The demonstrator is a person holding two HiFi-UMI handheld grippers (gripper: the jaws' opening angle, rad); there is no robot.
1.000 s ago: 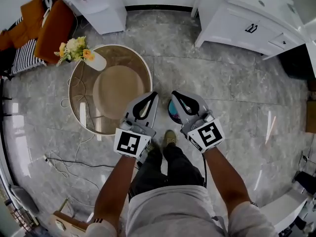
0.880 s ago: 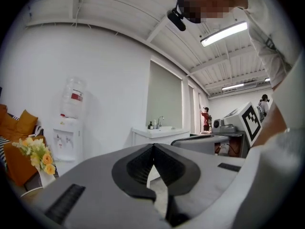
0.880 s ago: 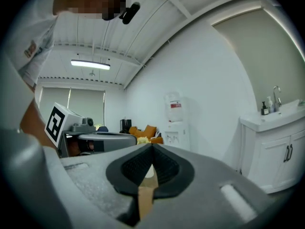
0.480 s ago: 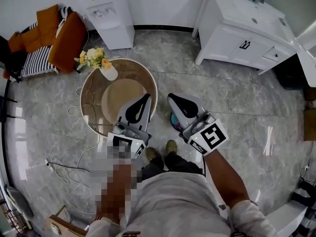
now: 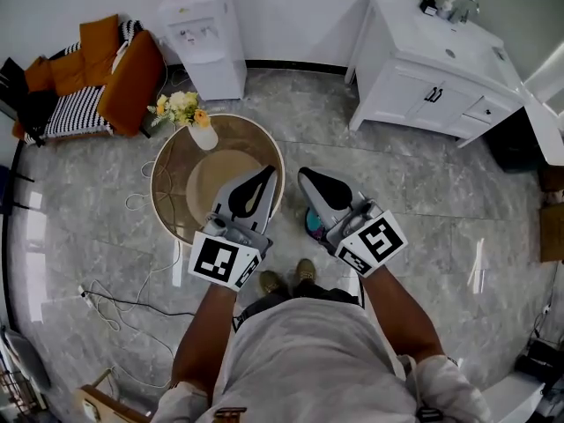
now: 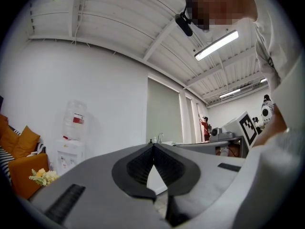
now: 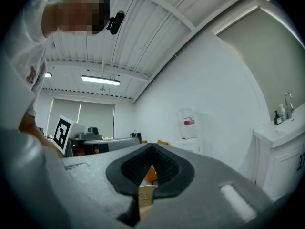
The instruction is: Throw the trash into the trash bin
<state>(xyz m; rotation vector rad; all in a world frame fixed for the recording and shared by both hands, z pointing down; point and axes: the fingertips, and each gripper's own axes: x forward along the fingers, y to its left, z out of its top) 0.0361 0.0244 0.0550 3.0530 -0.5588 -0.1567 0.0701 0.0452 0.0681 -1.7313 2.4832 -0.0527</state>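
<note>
No word or number can be read with certainty. The left cube (image 5: 218,260), on the left claw (image 5: 268,173), carries a black-and-white square marker: a pattern of blocks, not letters. The right cube (image 5: 374,241), on the right claw (image 5: 304,174), carries one too; its shape looks a little like a digit 5, but it is only a code pattern. The water bottle (image 6: 75,120) on the white dispenser (image 6: 66,159) has a red label with print too small to read. A small red print on the white shirt (image 7: 21,66) is also unreadable.
</note>
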